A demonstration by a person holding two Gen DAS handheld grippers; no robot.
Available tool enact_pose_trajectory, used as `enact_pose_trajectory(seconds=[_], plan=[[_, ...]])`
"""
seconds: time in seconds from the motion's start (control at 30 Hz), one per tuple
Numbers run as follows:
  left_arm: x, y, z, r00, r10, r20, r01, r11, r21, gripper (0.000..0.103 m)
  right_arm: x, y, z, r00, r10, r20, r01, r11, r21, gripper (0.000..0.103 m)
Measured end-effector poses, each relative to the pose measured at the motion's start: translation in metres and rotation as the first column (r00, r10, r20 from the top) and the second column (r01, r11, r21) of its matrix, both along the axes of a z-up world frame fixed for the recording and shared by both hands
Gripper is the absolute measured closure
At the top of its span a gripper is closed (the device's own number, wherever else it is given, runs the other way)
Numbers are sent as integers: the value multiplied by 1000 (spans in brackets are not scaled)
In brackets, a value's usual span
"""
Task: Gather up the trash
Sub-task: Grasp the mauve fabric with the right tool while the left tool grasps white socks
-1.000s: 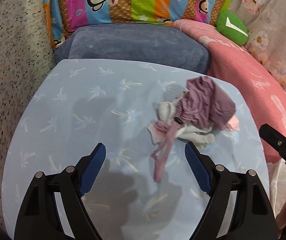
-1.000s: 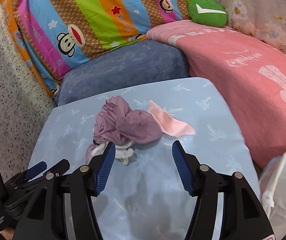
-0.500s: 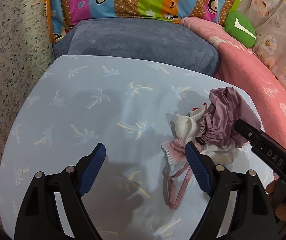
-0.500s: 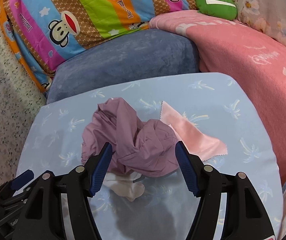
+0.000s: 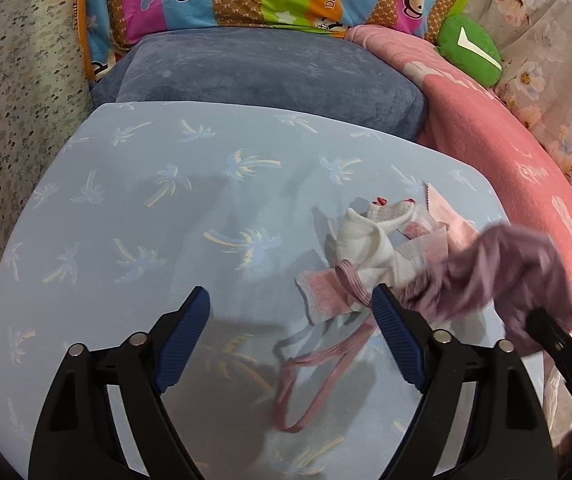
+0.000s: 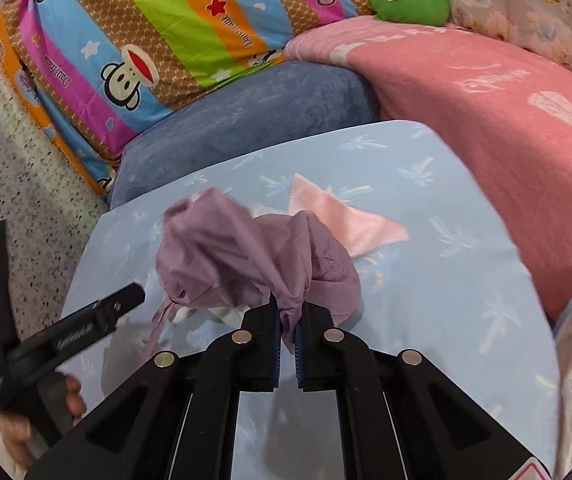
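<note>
Off the left gripper (image 5: 290, 336), jaws spread wide and just opened further, nothing clamped between them: bare pale-blue palm-print tabletop (image 5: 133, 216). Beyond its right finger, white sock (image 5: 360, 246), pink elastic band loop (image 5: 322, 368) and pink-and-white striped fabric scrap (image 5: 322, 290) heaped together on that tabletop. At the right gripper (image 6: 287, 330), jaws just closed, pinching a fold of crumpled mauve cloth (image 6: 237, 256), bunched just ahead of the tips. Past the cloth, to the right, flat pink fabric piece with pinked edge (image 6: 350, 224).
</note>
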State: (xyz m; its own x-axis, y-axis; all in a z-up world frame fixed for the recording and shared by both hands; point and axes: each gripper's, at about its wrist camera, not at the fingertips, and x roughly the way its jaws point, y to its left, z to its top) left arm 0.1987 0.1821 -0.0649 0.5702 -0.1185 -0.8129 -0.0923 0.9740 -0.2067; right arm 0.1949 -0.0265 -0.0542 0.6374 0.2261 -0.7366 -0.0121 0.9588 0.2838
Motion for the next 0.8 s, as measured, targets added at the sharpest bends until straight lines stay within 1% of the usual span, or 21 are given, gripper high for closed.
enact_pose_trajectory(seconds=[0.1,0.23,0.37,0.43,0.47,0.5,0.53,0.63,0.67,0.73,0.77,0.8], plan=[[0,-9,0,1000,-11,4,11,1000,-12,18,-22,-22,3,999,-48,-5,48,999,14,98],[4,-23,-3,1000,-30,-4,30,999,-17,18,-35,-39,0,995,-96,-23,96,995,18,98],[15,-35,-8,999,-46,-12,46,999,-29,18,-34,-39,-5,994,-96,-44,97,995,15,98],[24,-42,-11,999,-51,-20,50,999,-11,18,-30,-36,-9,995,-85,-53,86,996,16,98],[28,-43,-13,998,-52,-24,52,999,-5,20,-29,-34,-12,995,-81,-56,82,997,15,98],[32,-44,-15,998,-51,-28,51,999,0,28,-28,-31,-14,995,-73,-61,74,997,15,98],[35,-45,-18,998,-54,-37,54,999,1,33,-26,-28,-17,996,-64,-66,65,998,15,98],[40,-44,-23,995,-77,-57,75,997,-26,62,-24,-22,-22,996,-47,-77,48,999,15,98],[39,-45,-23,994,-94,-57,92,995,-34,77,-23,-20,-23,996,-43,-79,45,999,16,98],[33,-49,-20,992,-119,-46,118,993,-16,85,-24,-18,-23,996,-38,-80,40,999,21,98],[30,-50,-19,991,-126,-41,125,992,-8,92,-25,-19,-22,996,-37,-78,39,999,23,98],[26,-50,-16,990,-133,-38,133,991,-8,92,-26,-19,-21,996,-36,-76,38,999,25,98]])
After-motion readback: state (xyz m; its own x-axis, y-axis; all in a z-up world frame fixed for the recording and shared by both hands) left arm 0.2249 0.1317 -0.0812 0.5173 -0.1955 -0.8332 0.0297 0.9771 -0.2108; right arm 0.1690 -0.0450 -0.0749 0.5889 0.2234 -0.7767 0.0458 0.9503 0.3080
